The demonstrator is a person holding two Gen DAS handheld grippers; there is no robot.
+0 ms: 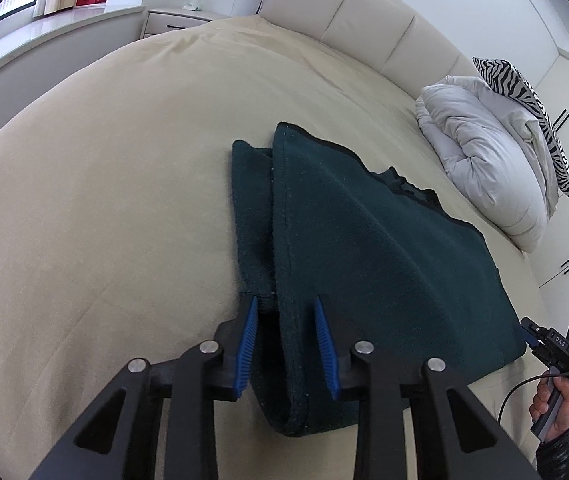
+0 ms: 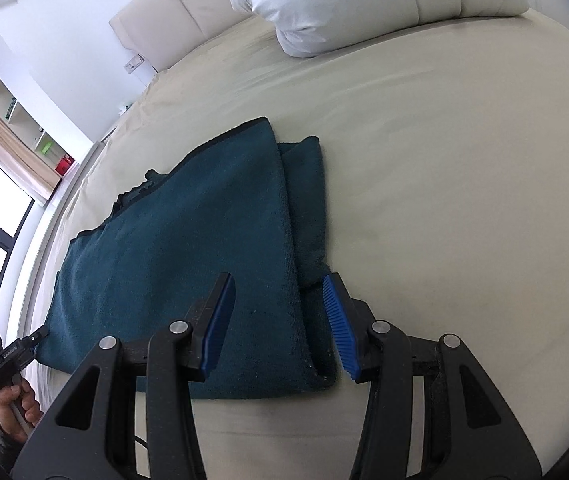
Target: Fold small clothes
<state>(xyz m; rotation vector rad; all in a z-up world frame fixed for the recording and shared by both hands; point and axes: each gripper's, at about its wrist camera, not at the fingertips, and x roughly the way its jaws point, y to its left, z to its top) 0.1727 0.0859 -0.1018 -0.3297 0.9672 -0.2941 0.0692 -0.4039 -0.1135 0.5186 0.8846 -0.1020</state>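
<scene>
Both grippers, left [image 1: 286,342] & right [image 2: 280,322], jaws wide, straddle thick soft teal garment [image 1: 364,240]; nothing pinched yet; grab stacked corner edges.

Bed [image 1: 104,200] with beige sheet fills most of both views; padded cream headboard [image 1: 364,12] along top of left wrist frame. Dark teal fleece garment [image 1: 364,240] lies folded on sheet, centre to lower right, narrower layer showing along its left edge. White duvet [image 1: 484,152] bundled at right edge, by headboard. Zebra-print pillow [image 1: 532,108] propped behind duvet, touching it.
</scene>
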